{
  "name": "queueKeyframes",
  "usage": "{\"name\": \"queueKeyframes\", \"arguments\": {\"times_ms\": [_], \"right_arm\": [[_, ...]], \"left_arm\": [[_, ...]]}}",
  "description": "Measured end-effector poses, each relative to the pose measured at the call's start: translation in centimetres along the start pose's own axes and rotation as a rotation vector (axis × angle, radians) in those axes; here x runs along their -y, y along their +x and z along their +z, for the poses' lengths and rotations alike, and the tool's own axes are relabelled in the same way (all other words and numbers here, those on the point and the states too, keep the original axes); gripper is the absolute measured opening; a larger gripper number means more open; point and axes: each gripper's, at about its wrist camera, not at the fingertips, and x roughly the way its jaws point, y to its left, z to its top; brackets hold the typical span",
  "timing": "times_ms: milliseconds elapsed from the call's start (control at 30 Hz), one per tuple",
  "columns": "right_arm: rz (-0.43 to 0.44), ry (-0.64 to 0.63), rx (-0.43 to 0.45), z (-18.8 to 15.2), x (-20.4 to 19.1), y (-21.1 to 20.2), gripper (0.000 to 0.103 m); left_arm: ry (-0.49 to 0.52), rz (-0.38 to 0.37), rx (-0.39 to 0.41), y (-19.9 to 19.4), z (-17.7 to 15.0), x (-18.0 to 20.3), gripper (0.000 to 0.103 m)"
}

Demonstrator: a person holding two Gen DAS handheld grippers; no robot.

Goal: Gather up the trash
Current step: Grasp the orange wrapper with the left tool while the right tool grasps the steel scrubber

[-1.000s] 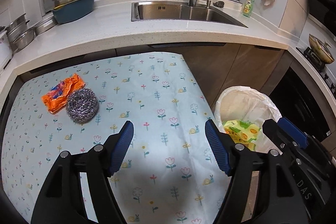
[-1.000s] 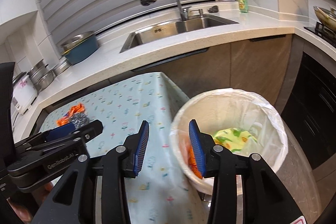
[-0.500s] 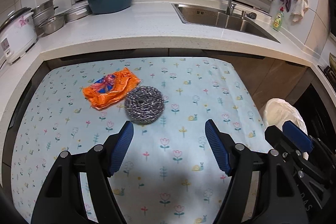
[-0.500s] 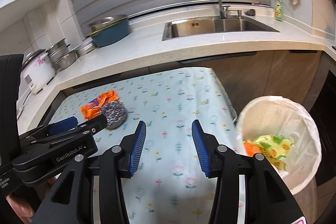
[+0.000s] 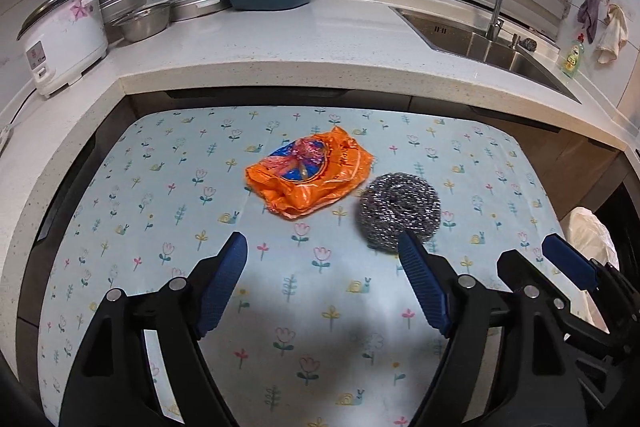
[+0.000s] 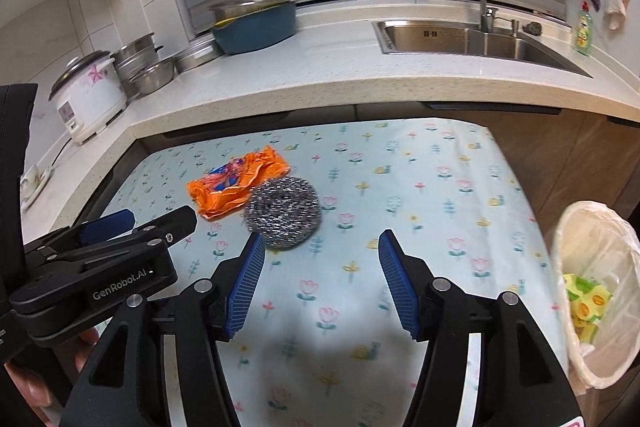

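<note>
I have both claws empty. My left gripper (image 5: 320, 287) stands wide, its jaws having just spread further, nothing between them. My right gripper (image 6: 320, 279) is at a middling gap, its jaws also just opening, with only tablecloth between the pads.

The crumpled orange plastic wrapper (image 5: 308, 173) lies at centre frame in the left view, on the pale blue flower-print tablecloth (image 5: 160, 187). The round steel-wire scouring ball (image 5: 400, 211) sits touching its lower-right edge. The white-lined waste bin (image 6: 596, 291) stands off the table's right edge, at the right of the right view, with yellow packaging already in it.

My main worry is snagging the scourer along with the wrapper, since they touch; a wide bite from the right would take both. The thin wrapper could also slide or pinch the cloth up with it. The two grippers are close side by side and could knock each other.

There is open cloth left of and below the wrapper. The white countertop lip (image 5: 280, 83) overhangs the far edge, limiting a reach from there.
</note>
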Motion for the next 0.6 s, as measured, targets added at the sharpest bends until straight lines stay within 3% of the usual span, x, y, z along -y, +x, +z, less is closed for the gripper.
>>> {"name": "queueKeyframes", "arguments": {"times_ms": [233, 300, 600], "right_arm": [[0.017, -0.005, -0.041, 0.5, -2.1, 4.3, 0.061], [0.013, 0.002, -0.051, 0.6, -2.3, 5.6, 0.067], [0.018, -0.022, -0.089, 1.2, -3.3, 10.4, 0.068]], "left_arm": [[-0.033, 0.01, -0.028, 3.1, 1.0, -3.2, 0.084], [-0.043, -0.003, -0.039, 4.2, 1.4, -3.8, 0.088], [0.007, -0.022, -0.048, 8.4, 4.1, -3.8, 0.091]]}}
